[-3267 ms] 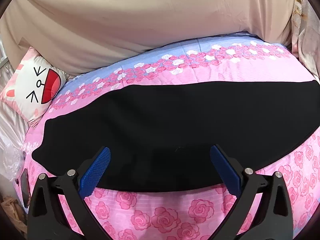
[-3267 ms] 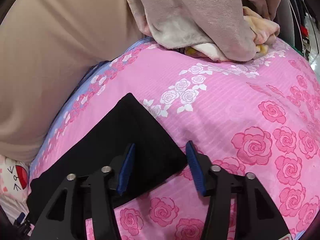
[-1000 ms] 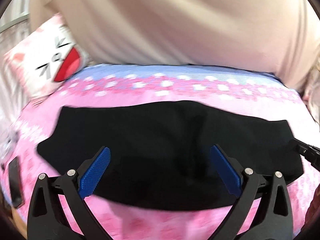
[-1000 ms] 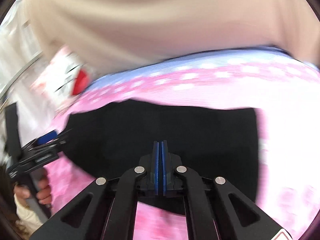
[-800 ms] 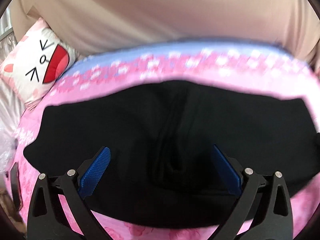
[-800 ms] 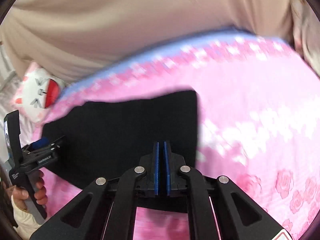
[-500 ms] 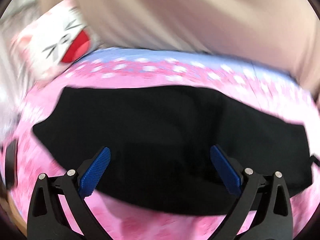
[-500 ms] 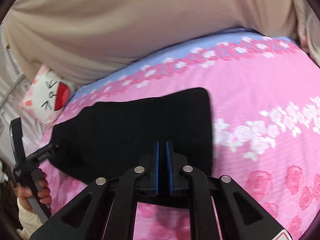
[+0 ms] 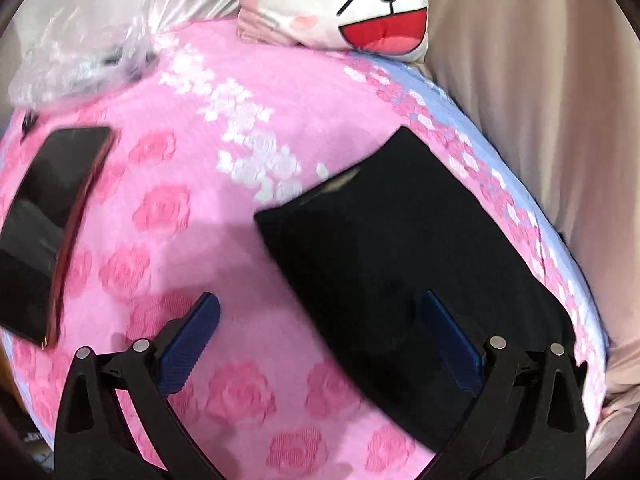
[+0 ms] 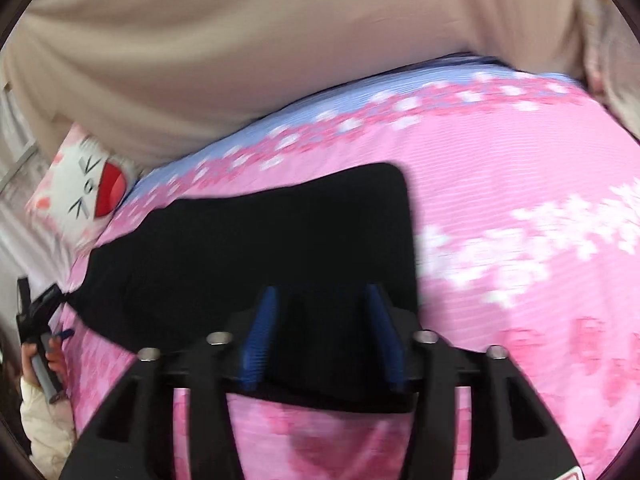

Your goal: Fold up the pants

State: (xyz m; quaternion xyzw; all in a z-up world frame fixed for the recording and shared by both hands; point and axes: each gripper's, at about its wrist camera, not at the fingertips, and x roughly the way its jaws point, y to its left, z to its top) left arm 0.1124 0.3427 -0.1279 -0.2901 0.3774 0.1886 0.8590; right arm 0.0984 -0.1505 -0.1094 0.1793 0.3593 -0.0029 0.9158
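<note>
Left wrist view: the left gripper (image 9: 320, 324) hangs with its fingers (image 9: 191, 338) spread wide and holding nothing, straddling the near edge of the black pants (image 9: 404, 252). The pants lie as a folded band on the pink rose-print bed (image 9: 180, 208), running toward the bed's blue-bordered far edge; one end shows a pale lining at its opening. A phone (image 9: 48, 224) lies near the bed's left edge, a clear plastic bag (image 9: 84, 40) and a cat-face pillow (image 9: 352, 4) at its far corner. Earlier this view faced the pants squarely; now it has swung to their end.

Right wrist view: the right gripper (image 10: 322, 328) is opening, its blue fingers (image 10: 258, 338) apart over the pants' (image 10: 256, 256) near edge with cloth between but no longer pinched. A second ago they were clamped shut. The pants look shorter than at first, so one crosswise fold seems done; a further fold and smoothing likely remain.
</note>
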